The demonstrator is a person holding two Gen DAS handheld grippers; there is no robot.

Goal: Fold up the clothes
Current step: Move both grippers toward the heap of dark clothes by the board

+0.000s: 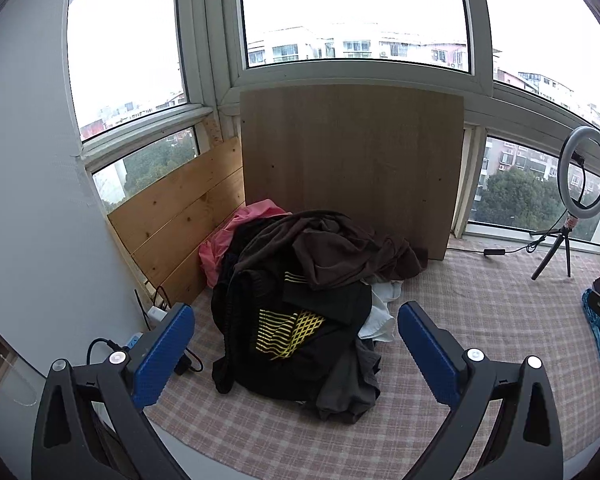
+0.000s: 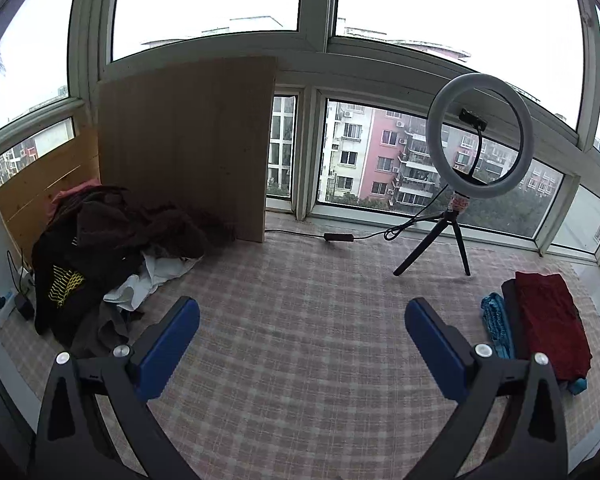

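A heap of unfolded clothes [image 1: 300, 292] lies on the checked cloth [image 1: 480, 312]: a black shirt with yellow stripes [image 1: 288, 332], a brown garment [image 1: 332, 248], pink [image 1: 236, 236], white and grey pieces. My left gripper [image 1: 296, 320] is open and empty, hovering just in front of the heap. My right gripper [image 2: 302, 320] is open and empty over bare checked cloth [image 2: 300, 300]; the heap [image 2: 100, 256] is to its left. A folded stack, dark red [image 2: 548, 316] on top with teal [image 2: 496, 324] beside it, lies at its right.
A wooden board [image 1: 352, 160] leans against the windows behind the heap. A ring light on a tripod [image 2: 476, 152] stands at the back right, its cable [image 2: 340, 237] trailing on the cloth. A power strip with plugs [image 2: 8, 308] lies at the left wall.
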